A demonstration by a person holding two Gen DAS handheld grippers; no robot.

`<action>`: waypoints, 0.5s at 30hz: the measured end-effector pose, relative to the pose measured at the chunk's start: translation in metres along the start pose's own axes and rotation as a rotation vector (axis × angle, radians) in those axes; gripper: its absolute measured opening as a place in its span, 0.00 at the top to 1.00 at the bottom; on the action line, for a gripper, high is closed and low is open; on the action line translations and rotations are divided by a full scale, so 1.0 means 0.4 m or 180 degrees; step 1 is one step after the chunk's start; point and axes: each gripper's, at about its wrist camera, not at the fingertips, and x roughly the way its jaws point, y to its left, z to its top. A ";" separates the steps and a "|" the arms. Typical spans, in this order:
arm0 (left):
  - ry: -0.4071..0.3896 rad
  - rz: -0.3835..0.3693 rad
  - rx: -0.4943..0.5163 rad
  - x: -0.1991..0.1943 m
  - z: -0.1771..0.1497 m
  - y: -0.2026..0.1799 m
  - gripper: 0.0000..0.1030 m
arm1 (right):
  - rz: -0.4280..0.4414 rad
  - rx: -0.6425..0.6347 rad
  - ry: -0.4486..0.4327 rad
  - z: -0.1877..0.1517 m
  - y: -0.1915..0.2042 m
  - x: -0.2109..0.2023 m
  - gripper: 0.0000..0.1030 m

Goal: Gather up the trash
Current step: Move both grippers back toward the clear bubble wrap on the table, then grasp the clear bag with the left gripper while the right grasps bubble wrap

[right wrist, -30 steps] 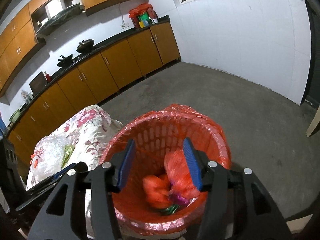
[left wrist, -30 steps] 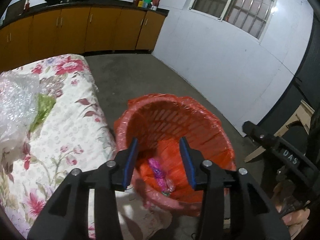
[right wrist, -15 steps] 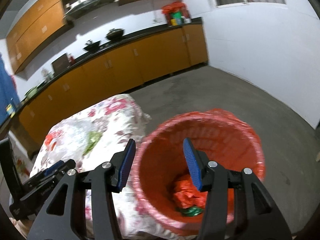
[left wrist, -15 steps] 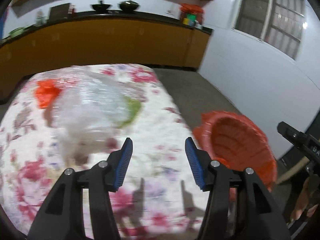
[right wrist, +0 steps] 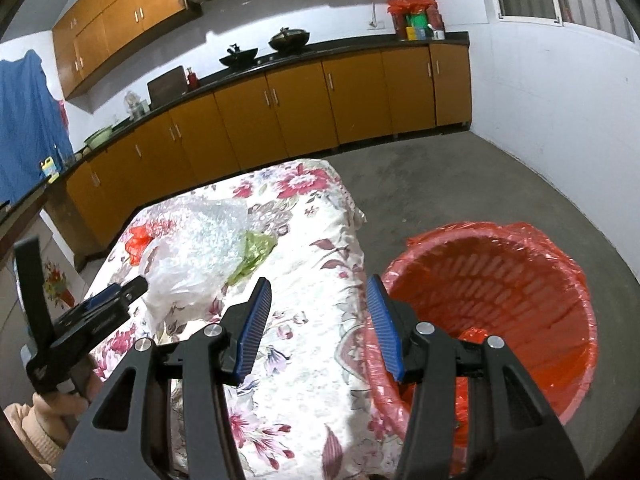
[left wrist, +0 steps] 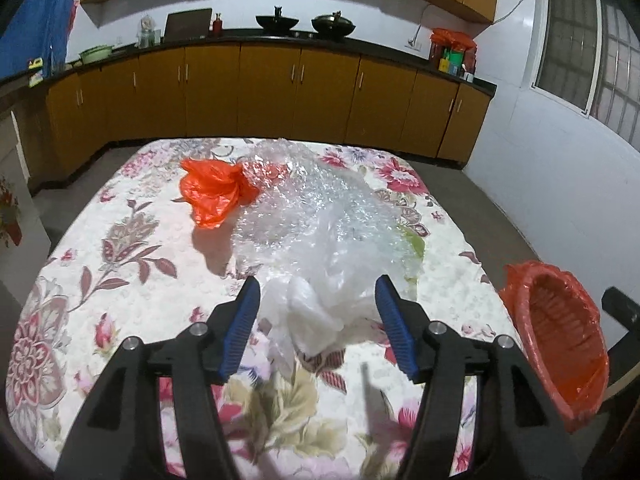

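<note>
clear bubble wrap (left wrist: pixel 320 200) lies heaped in the middle of the flowered desk (left wrist: pixel 120 240), and that is where most of the trash i'm after sits. a crumpled white plastic bag (left wrist: pixel 316 312) lies at its near edge, an orange plastic bag (left wrist: pixel 216 192) touches its far left side, and a bit of green plastic (left wrist: pixel 414 242) pokes out on its right. my left gripper (left wrist: pixel 316 300) points down at the white bag; its blue fingers (left wrist: pixel 244 320) are spreading wider at this moment, with the bag seen between them but neither pad pressing on it. from the right wrist camera i see that same left gripper (right wrist: pixel 116 296) at the lower left, its tip just beside the white plastic, with a hand (right wrist: pixel 52 412) on its handle. my right gripper (right wrist: pixel 318 304) hangs over the desk's right edge, fingers apart with nothing held between them. the red basket (right wrist: pixel 520 280), lined with a red bag, stands on the concrete floor (right wrist: pixel 460 184) just beside the desk, with some red plastic lying in its bottom. orange cabinets (left wrist: pixel 260 92) run along the back wall.
</note>
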 end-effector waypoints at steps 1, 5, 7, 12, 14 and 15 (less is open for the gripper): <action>0.0018 -0.0033 -0.0018 0.011 0.002 0.002 0.42 | 0.0003 -0.0023 0.0013 0.000 0.005 0.005 0.51; 0.0130 -0.0074 -0.0023 0.062 0.006 0.001 0.44 | 0.0038 -0.0126 0.0063 0.005 0.046 0.030 0.51; 0.0235 -0.0093 -0.0041 0.092 0.002 0.006 0.55 | 0.0069 -0.0175 0.0088 0.008 0.069 0.047 0.51; 0.0237 -0.0219 -0.0111 0.103 -0.005 0.038 0.85 | 0.0162 -0.0308 0.0136 0.017 0.130 0.094 0.51; 0.0158 -0.0240 -0.0111 0.081 -0.006 0.056 0.88 | 0.0218 -0.0333 0.0151 0.025 0.150 0.114 0.51; 0.0111 -0.0242 -0.0115 0.064 -0.008 0.070 0.88 | 0.0254 -0.0345 0.0161 0.030 0.162 0.126 0.51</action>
